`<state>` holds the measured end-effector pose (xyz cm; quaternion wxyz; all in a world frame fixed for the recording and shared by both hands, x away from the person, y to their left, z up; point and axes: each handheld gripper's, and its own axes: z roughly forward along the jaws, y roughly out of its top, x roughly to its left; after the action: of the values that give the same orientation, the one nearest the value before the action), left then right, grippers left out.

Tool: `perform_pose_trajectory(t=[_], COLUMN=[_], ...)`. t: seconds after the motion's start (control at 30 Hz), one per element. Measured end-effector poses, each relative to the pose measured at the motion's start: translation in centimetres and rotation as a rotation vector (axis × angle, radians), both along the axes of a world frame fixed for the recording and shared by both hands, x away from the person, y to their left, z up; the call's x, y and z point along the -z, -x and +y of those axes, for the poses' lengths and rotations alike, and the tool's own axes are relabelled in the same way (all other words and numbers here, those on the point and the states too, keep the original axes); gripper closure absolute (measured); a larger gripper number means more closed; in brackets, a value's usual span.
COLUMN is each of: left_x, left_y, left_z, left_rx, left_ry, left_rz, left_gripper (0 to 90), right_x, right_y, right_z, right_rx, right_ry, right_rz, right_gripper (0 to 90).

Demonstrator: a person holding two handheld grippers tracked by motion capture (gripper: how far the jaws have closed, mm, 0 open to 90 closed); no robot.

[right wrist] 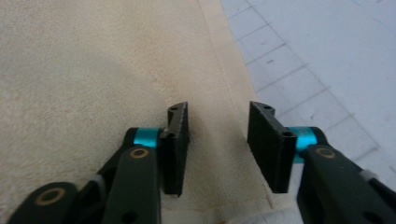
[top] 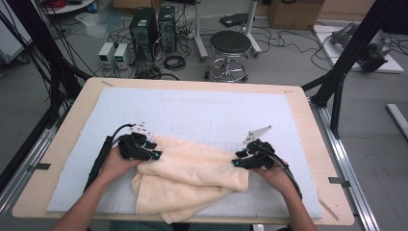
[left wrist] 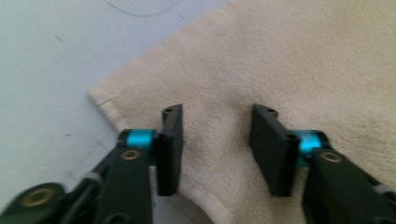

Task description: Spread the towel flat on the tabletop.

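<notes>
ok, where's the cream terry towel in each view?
High view: cream terry towel, folded, front centre of the table.
Left gripper view: fills the right and centre, corner at left, under the tongs.
Right gripper view: fills the left, hemmed edge between the tongs.
Shared landmark: pale blue gridded mat beneath it.

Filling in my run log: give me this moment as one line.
stage: towel folding | left gripper: open over towel | right gripper: open at towel edge | surface: pad

A lab: computer towers (top: pixel 153 26), power supplies (top: pixel 114 53) (cables everywhere), stool (top: pixel 230 53).
</notes>
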<state>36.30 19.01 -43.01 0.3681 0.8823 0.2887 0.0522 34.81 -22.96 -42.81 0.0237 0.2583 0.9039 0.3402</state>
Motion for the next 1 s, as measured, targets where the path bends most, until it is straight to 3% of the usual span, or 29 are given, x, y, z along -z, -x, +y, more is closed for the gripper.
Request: perform_pose_trajectory(t=[0.07, 0.13, 0.27, 0.37, 0.4, 0.43, 0.47, 0.5, 0.57, 0.6, 0.67, 0.7, 0.73, 0.8, 0.87, 0.97, 1.0], left_x=[-0.2, -0.5, -1.7, -3.0, -3.2, -3.3, -3.2, -2.8, -2.2, -1.9, -1.3, -1.0, -0.7, -0.1, 0.2, 0.3, 0.3], left_y=[0.3, 0.5, 0.6, 0.5, 0.4, 0.4, 0.2, 0.0, -0.4, -0.5, -0.5, -0.5, -0.6, -0.7, -0.5, -0.3, -0.3], left_z=[-0.3, -0.3, 0.5, 1.1, 1.3, 1.4, 1.5, 1.5, 1.6, 1.6, 1.7, 1.6, 1.5, 1.3, 1.1, 1.1, 1.1], left_rx=[0.002, -0.007, -0.064, -0.151, -0.179, -0.203, -0.211, -0.209, -0.203, -0.188, -0.156, -0.156, -0.154, -0.144, -0.132, -0.131, -0.128], left_ry=[-0.020, -0.021, 0.057, 0.120, 0.143, 0.158, 0.154, 0.133, 0.072, 0.073, 0.098, 0.082, 0.054, 0.035, 0.042, 0.046, 0.042], left_rz=[-0.018, -0.042, -0.090, -0.169, -0.187, -0.201, -0.202, -0.177, -0.133, -0.110, -0.062, -0.055, -0.042, -0.010, -0.024, -0.034, -0.040], left_gripper=[74.8, 80.2, 81.3, 81.2, 81.2, 81.2, 81.1, 79.5, 66.7, 59.1, 52.3, 51.3, 51.0, 50.6, 55.6, 67.0, 70.9], right_x=[0.0, -0.5, -2.2, -3.7, -4.1, -4.4, -4.6, -4.4, -3.3, -2.7, -2.0, -1.7, -1.4, -1.0, -0.5, -0.2, -0.2], right_y=[-0.3, -0.4, -0.9, -1.7, -1.9, -2.1, -2.4, -2.7, -3.5, -3.6, -3.5, -3.5, -3.5, -3.5, -3.6, -3.8, -3.8], right_z=[0.2, 0.4, 0.5, 0.6, 0.6, 0.5, 0.4, 0.3, 0.4, 0.5, 0.7, 1.0, 1.3, 1.7, 2.1, 2.2, 2.1], right_rx=[-0.025, -0.038, -0.014, 0.041, 0.054, 0.082, 0.113, 0.120, 0.117, 0.101, 0.079, 0.071, 0.070, 0.062, 0.054, 0.052, 0.048], right_ry=[-0.014, 0.004, 0.006, 0.017, 0.011, -0.007, -0.024, -0.043, -0.034, -0.025, -0.017, 0.006, 0.038, 0.070, 0.089, 0.057, 0.046], right_rz=[0.022, 0.006, -0.054, -0.156, -0.182, -0.235, -0.277, -0.269, -0.194, -0.158, -0.107, -0.081, -0.084, -0.083, -0.056, -0.009, 0.004], right_gripper=[84.7, 86.4, 86.4, 86.5, 86.2, 84.2, 81.4, 76.5, 62.0, 59.4, 50.8, 47.3, 45.7, 45.8, 49.6, 62.5, 71.6])
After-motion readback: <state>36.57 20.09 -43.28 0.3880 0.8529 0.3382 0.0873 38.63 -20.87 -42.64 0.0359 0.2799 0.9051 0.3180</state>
